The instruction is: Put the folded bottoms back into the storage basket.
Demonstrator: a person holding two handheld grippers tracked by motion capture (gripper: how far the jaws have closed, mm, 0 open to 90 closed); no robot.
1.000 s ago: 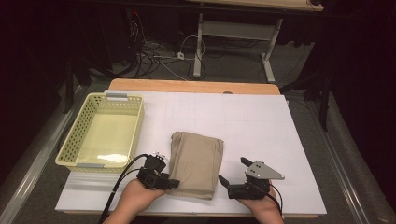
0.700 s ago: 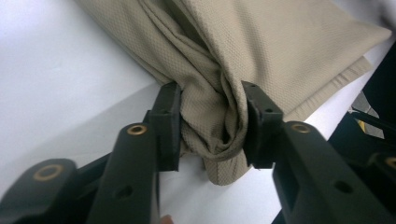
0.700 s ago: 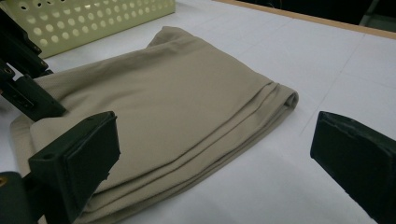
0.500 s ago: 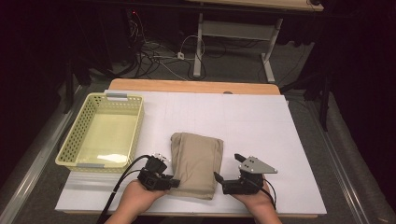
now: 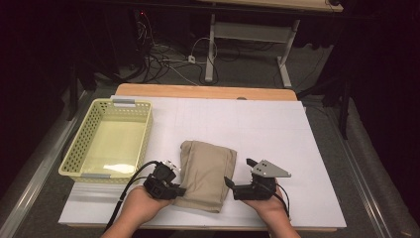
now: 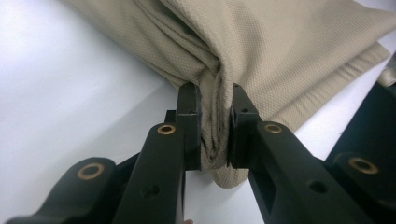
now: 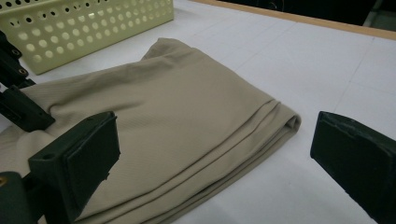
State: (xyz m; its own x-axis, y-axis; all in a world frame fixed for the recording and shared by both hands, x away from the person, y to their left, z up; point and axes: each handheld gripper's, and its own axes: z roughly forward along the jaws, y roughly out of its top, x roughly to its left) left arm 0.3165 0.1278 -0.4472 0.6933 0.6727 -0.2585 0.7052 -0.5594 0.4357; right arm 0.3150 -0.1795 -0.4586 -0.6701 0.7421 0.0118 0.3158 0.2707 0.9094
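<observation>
A folded beige cloth [image 5: 205,173] lies on the white table sheet near the front edge. My left gripper [image 5: 179,190] is at its left front edge. In the left gripper view, that gripper [image 6: 215,100] pinches a bunched fold of the cloth [image 6: 280,56]; its jaws have just been closing and the pads now press on the fabric. My right gripper [image 5: 238,172] stands open at the cloth's right edge. In the right gripper view, its jaws [image 7: 215,149] are spread wide with the cloth's folded edge [image 7: 177,116] low between them, untouched.
A pale yellow perforated basket [image 5: 79,148] stands on the table's left side, its wall [image 7: 93,23] close behind the cloth. The white sheet [image 5: 277,124] has free room at the back and right. Cables and table legs lie on the floor beyond the table.
My right gripper has moved left, up to the cloth's right edge. My left hand has stayed at the cloth's left edge.
</observation>
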